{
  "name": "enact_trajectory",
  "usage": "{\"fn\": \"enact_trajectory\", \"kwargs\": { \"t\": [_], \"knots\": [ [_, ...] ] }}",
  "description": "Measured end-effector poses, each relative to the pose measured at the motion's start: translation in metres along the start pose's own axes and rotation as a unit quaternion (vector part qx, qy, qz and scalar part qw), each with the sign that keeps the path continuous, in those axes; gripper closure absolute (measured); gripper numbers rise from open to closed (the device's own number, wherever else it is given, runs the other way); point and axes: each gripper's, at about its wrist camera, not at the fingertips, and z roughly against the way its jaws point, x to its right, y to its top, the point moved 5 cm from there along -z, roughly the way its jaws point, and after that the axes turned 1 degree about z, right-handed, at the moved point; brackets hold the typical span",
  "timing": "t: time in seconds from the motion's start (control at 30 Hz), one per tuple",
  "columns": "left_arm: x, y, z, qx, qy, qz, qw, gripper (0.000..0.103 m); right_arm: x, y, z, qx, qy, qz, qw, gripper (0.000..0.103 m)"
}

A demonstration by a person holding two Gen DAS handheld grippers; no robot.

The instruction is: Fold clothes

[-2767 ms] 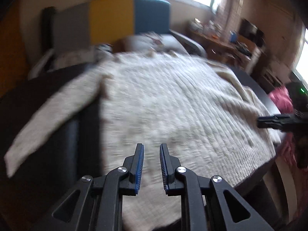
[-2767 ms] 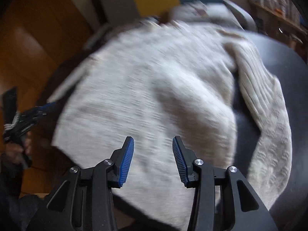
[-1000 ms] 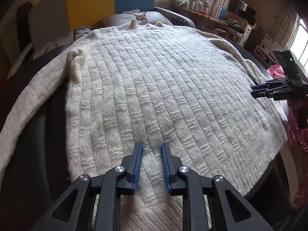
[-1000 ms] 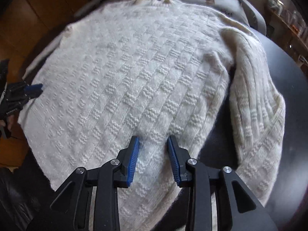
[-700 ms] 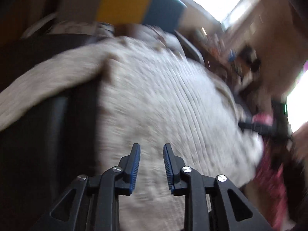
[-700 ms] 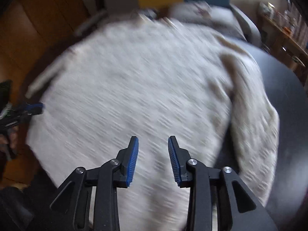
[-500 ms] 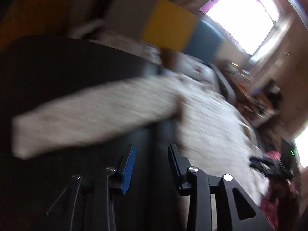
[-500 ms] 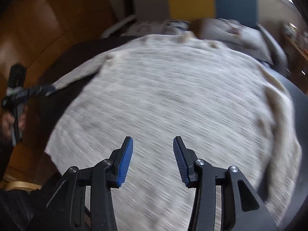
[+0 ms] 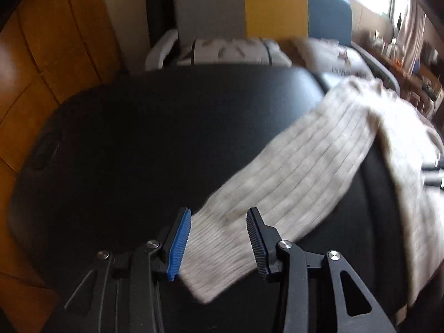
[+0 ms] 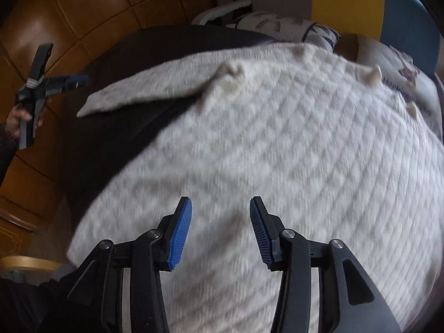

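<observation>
A cream knitted sweater (image 10: 277, 152) lies spread flat on a black table (image 9: 138, 138). Its left sleeve (image 9: 291, 180) runs out across the bare tabletop. The cuff end shows between the fingers of my left gripper (image 9: 219, 238), whose jaws are opening, and no pad presses on it. In the right wrist view the left gripper (image 10: 55, 86) hovers just beyond the sleeve (image 10: 144, 94), held by a hand (image 10: 16, 116). My right gripper (image 10: 220, 230) stands open above the sweater's body, near its lower left part, with nothing gripped.
Chairs with grey (image 9: 208, 2), yellow (image 9: 274, 5) and blue (image 9: 327, 14) backs stand behind the table, with printed cushions (image 9: 230, 51) on the seats. Wooden panelling (image 9: 55, 41) lines the left. A cluttered shelf (image 9: 410, 63) is at the far right.
My left gripper swung left from the sweater's hem out to the sleeve cuff and its jaws widened. The right gripper shifted left over the sweater's body and opened wider.
</observation>
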Motion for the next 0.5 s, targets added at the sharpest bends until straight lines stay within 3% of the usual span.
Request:
{"fn": "enact_trajectory", "kwargs": {
  "t": [0.13,0.3,0.4,0.5],
  "knots": [
    [-0.043,-0.026,-0.007,-0.034,-0.064,0.077,0.9944,0.058,-0.002,0.013,-0.011,-0.001,-0.007,0.005,1.0,0.056],
    [-0.075,-0.045,-0.01,-0.026,-0.139,0.184,0.9726,0.056,-0.007,0.018,-0.029,-0.009,-0.007,0.008,1.0,0.056],
    [-0.068,-0.047,-0.022,-0.036,-0.151,0.194,0.9686,0.056,-0.008,0.022,-0.032,-0.011,-0.003,0.003,1.0,0.056],
    [-0.054,-0.045,-0.032,-0.041,-0.115,0.175,0.9769,0.055,-0.008,0.029,-0.029,-0.009,0.0,0.004,1.0,0.056]
  ]
}}
